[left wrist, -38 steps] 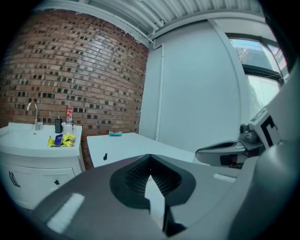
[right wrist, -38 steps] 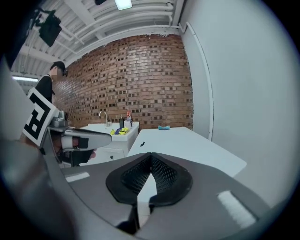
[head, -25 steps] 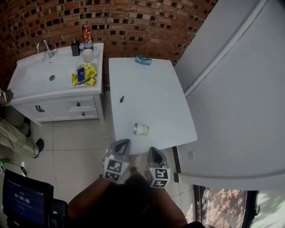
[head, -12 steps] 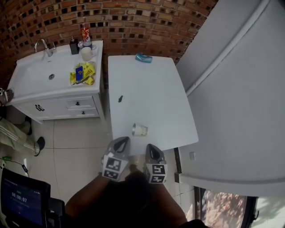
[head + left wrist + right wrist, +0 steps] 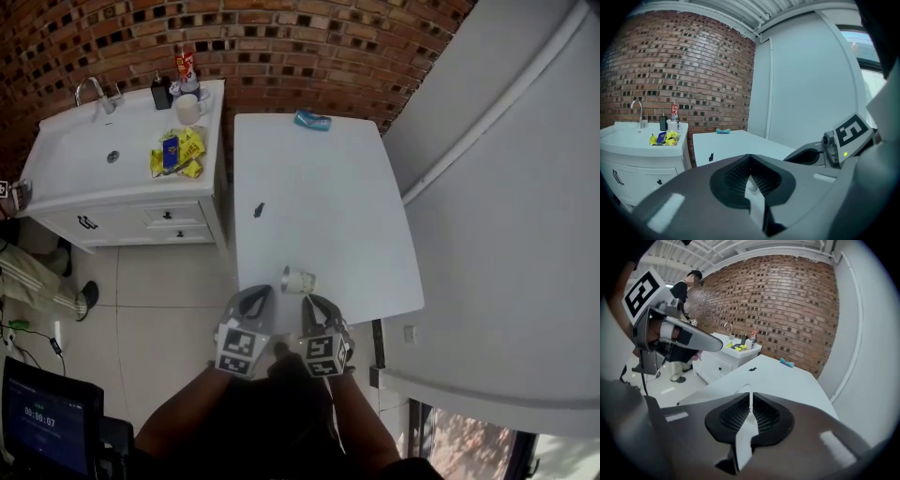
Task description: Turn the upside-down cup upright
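Cup (image 5: pixel 298 279) sits on white table (image 5: pixel 319 187) near front edge

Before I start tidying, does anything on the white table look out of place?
Yes: the cup near the table's front edge is not standing upright; it looks tipped over or upended. No spill shows around it.

From my head I look steeply down, from well above, on the white table (image 5: pixel 323 206), with the sink cabinet (image 5: pixel 122 187) to its left and the brick wall (image 5: pixel 281 56) at the far end. The left gripper view sits low by the table's near edge and faces almost level along it to that wall. The right gripper view does likewise, tipped further down. All three share table, cabinet and wall
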